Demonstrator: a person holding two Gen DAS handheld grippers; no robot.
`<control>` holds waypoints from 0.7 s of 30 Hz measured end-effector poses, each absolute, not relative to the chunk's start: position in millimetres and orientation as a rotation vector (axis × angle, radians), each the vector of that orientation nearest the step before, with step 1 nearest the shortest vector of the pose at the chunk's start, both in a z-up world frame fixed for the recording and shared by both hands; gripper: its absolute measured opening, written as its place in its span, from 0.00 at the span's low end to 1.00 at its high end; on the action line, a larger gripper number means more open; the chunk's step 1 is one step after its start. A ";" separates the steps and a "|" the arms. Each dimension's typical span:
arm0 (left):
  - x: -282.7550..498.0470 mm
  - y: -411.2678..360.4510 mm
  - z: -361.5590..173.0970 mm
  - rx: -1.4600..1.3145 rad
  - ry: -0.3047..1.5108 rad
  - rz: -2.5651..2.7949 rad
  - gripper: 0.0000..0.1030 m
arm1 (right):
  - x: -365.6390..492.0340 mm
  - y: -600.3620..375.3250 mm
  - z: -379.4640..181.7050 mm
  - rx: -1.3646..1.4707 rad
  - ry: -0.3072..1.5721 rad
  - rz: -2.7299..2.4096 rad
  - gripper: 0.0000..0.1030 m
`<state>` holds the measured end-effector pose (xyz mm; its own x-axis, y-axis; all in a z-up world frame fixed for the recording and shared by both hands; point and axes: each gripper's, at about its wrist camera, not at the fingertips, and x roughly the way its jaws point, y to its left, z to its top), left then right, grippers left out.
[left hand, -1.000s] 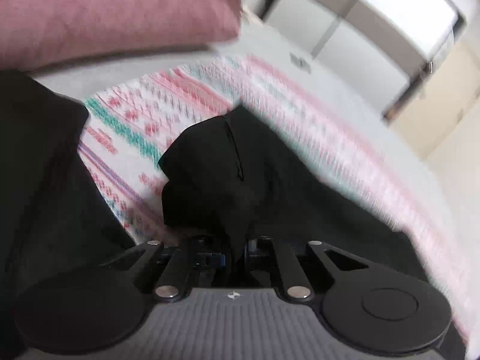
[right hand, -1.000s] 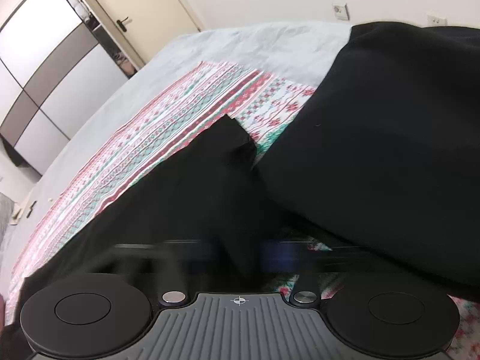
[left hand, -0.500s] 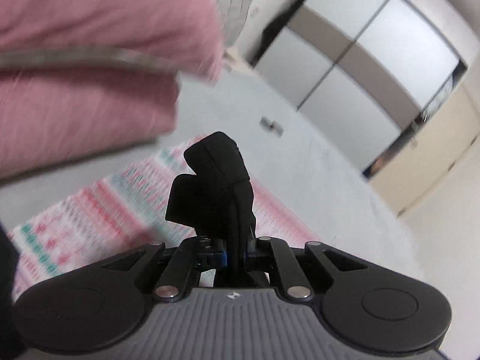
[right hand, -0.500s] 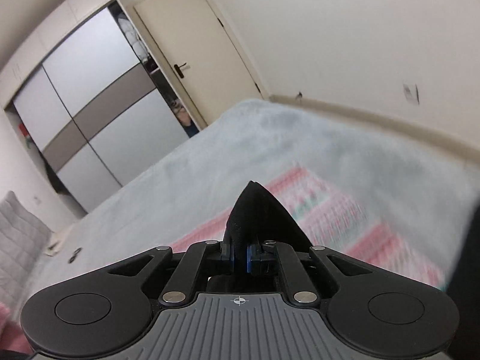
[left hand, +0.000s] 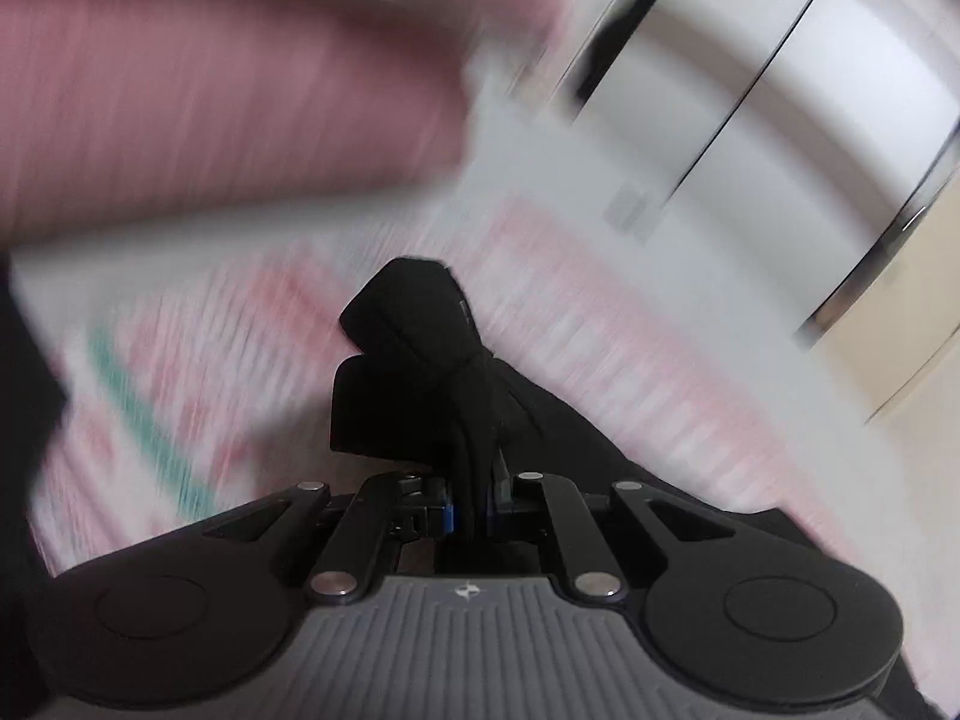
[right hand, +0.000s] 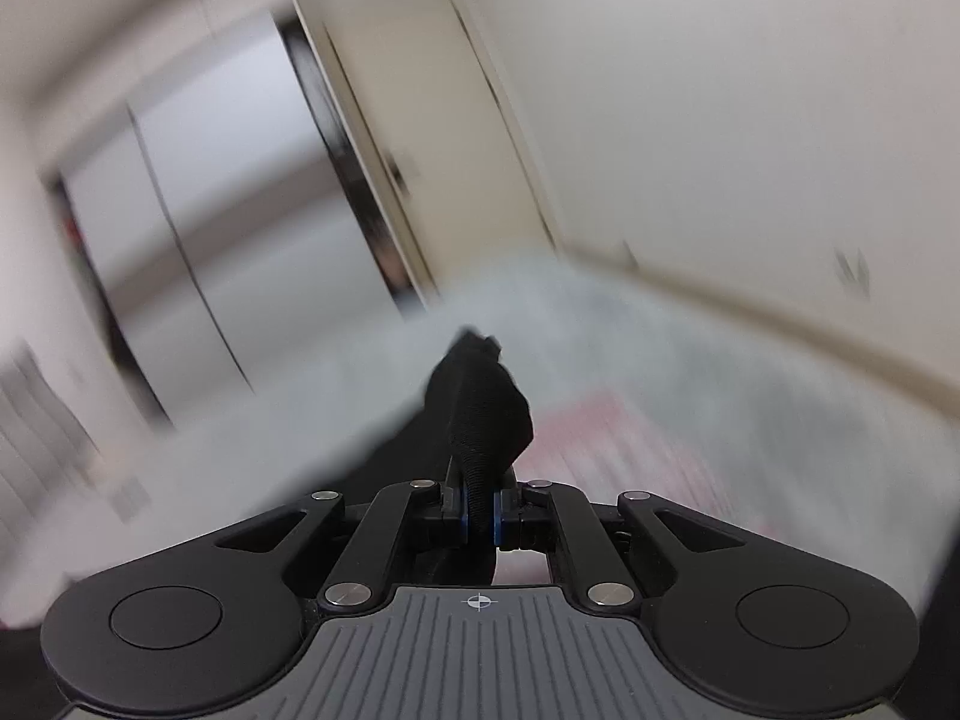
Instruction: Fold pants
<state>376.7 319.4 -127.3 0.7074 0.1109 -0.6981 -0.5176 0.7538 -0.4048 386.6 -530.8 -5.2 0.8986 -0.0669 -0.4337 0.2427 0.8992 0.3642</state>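
L gripper (left hand: 471,510): yr jaws are pressed together on a bunched fold of the black pants (left hand: 420,372); fabric sticks up past the tips in a rounded lump.
R gripper (right hand: 480,513): yr jaws pinch a narrow ridge of the pants (right hand: 480,414); cloth stands up between the blue-edged pads (right hand: 499,519) and ends in a small point.
Pants, L view: black cloth trails from the pinch down to the right, w/ more black at the far left edge of the frame. Can't tell if that left bit is the same garment.
Pants, R view: dark cloth runs from the pinch down to the left, below the gripper body.
Blanket (left hand: 600,324): pink-and-white patterned w/ a teal stripe, lying under the pants in the L view; heavily blurred. A pink patch (right hand: 630,438) shows right of the pinch in the R view.
Bed (right hand: 690,348): pale grey sheet spreading out beyond the blanket.
Pillow (left hand: 210,90): big pink mass, upper left of L view, blurred.
Wardrobe (right hand: 198,228): white panels w/ a dark gap, left in the R view.
Door (right hand: 438,138): cream, right of the wardrobe.
Wall (right hand: 750,90): plain cream, right side; small mark on it too blurred to tell.
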 end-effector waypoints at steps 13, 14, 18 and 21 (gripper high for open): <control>374.6 318.3 -136.2 -0.556 0.836 0.413 0.75 | 402.8 -531.7 -140.3 0.434 0.722 -0.319 0.07; 373.0 319.1 -134.0 -0.584 0.854 0.444 0.75 | 400.3 -536.1 -145.2 0.435 0.735 -0.319 0.07; 342.4 318.9 -90.1 -0.688 0.779 0.542 0.76 | 387.2 -543.2 -141.6 0.479 0.734 -0.302 0.18; 331.3 285.9 -68.8 -0.649 0.682 0.449 1.00 | 383.1 -551.0 -134.2 0.524 0.738 -0.327 0.29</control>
<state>331.3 285.9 -68.8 0.6957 0.1701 -0.6979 -0.5741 0.7155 -0.3979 383.1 -551.0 -134.2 0.6985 -0.0999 -0.7085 0.4579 0.8234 0.3353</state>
